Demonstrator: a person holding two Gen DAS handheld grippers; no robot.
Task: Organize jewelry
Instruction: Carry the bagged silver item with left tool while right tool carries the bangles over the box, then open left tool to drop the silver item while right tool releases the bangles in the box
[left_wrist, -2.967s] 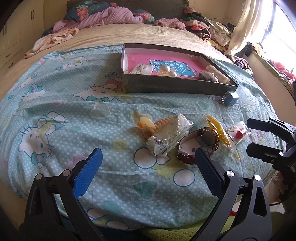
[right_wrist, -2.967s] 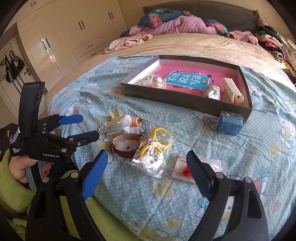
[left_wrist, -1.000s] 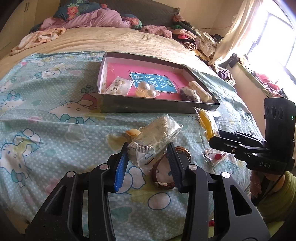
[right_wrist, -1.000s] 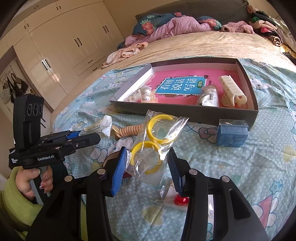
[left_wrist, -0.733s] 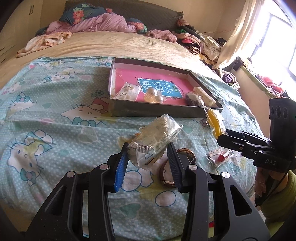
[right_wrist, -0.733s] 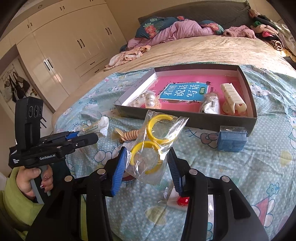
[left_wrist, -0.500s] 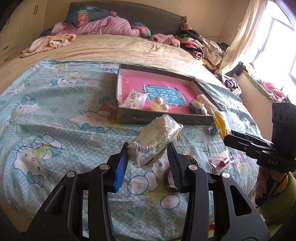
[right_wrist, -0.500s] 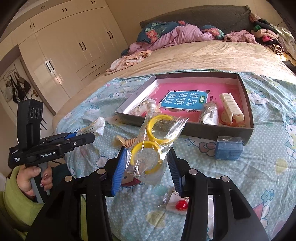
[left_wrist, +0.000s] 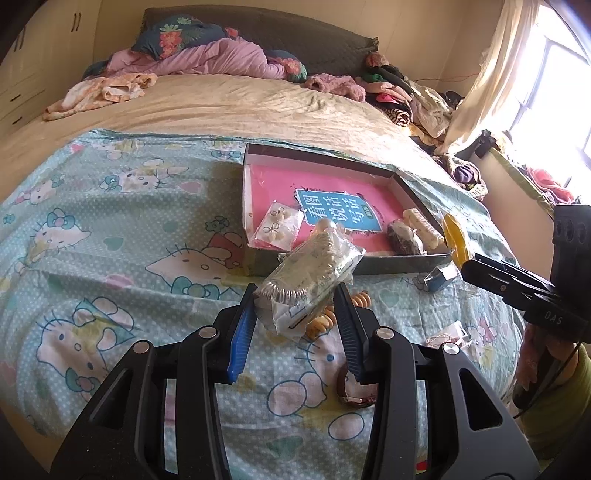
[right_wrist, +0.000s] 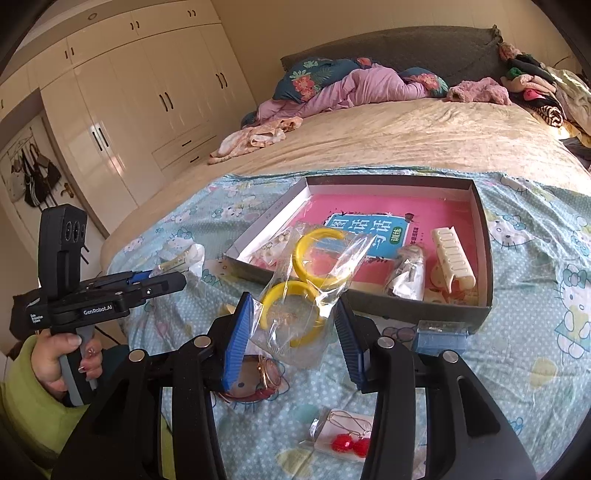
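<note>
**Two packets held above the bed, gift box just beyond**

The left gripper (left_wrist: 297, 295) pinches a clear packet of silver chain (left_wrist: 312, 273) between its blue pads, the packet tilted up to the right and raised off the cartoon-print sheet (left_wrist: 110, 258); its contents are hard to make out through the wrinkled plastic. The right gripper (right_wrist: 291, 314) is clamped on a clear bag of yellow bangles (right_wrist: 308, 280), which covers part of the shallow box (right_wrist: 484, 236) behind it. In the right wrist view, a hand (right_wrist: 62, 363) in a green sleeve grips the left tool's handle, level and pointing right. Inside the box lie a pink booklet (right_wrist: 369, 221), a cream hair clip (right_wrist: 452, 258) and a small wrapped bundle (right_wrist: 406, 275). A blue box (right_wrist: 439, 336) sits just outside its near wall. On the sheet lie red earrings on a card (right_wrist: 345, 439) and a watch (right_wrist: 258, 376), half hidden behind the right gripper's left finger.
</note>
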